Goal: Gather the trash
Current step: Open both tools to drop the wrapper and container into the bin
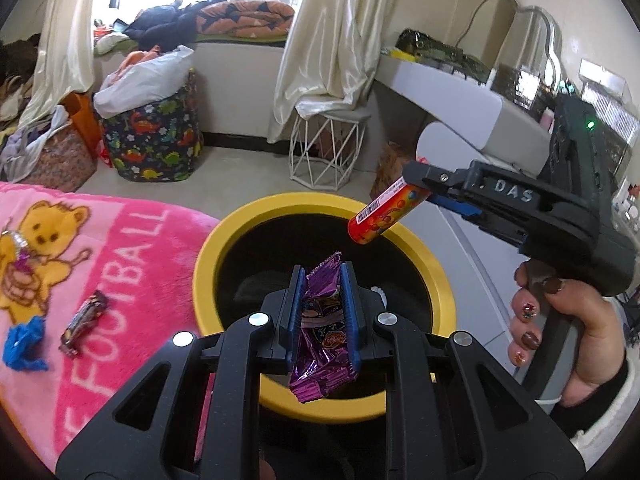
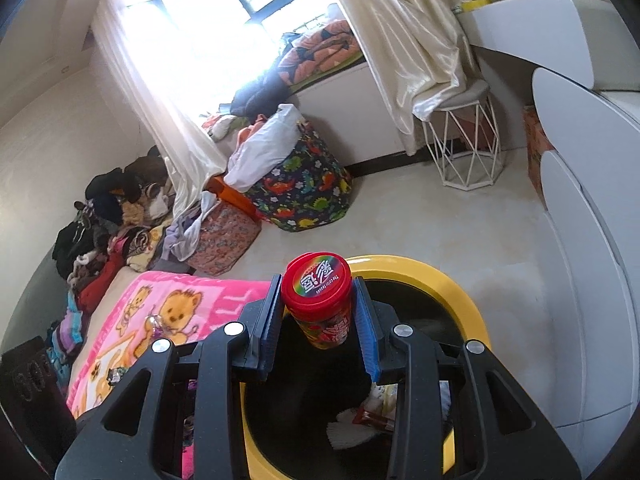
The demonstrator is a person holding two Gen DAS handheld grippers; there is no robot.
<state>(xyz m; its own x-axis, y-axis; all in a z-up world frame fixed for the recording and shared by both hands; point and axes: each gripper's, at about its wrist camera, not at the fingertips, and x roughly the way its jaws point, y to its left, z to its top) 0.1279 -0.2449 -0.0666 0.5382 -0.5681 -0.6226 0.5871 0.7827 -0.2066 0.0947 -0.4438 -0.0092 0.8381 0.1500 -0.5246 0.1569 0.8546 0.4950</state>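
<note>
Cluttered bedroom floor lies ahead of you, with a dinosaur-print laundry bag (image 1: 154,140) and a wire stool (image 1: 328,148) by the window, and the yellow-rimmed trash bin (image 1: 224,236) directly below both tools.

Your left gripper (image 1: 322,304) pinches a crumpled purple snack wrapper (image 1: 320,332) between its blue pads; the wrapper hangs past the fingertips and over the bin's dark opening. Your right gripper (image 2: 318,312) clamps a red-capped candy tube (image 2: 318,300), cap end toward the camera. In the left wrist view the tube (image 1: 384,212) sticks out beyond those fingers, just above the far rim, with your right hand (image 1: 560,320) on the handle.

You appear to be at the drop step: both pieces are carried to the bin and not yet released. Next, the tube's free end should be over the opening rather than the rim before you spread either pair of fingers.

To the left of your left fingers, on the pink blanket (image 1: 120,240), a dark candy wrapper (image 1: 84,322) and a blue scrap (image 1: 24,344) likely remain to be collected.
</note>
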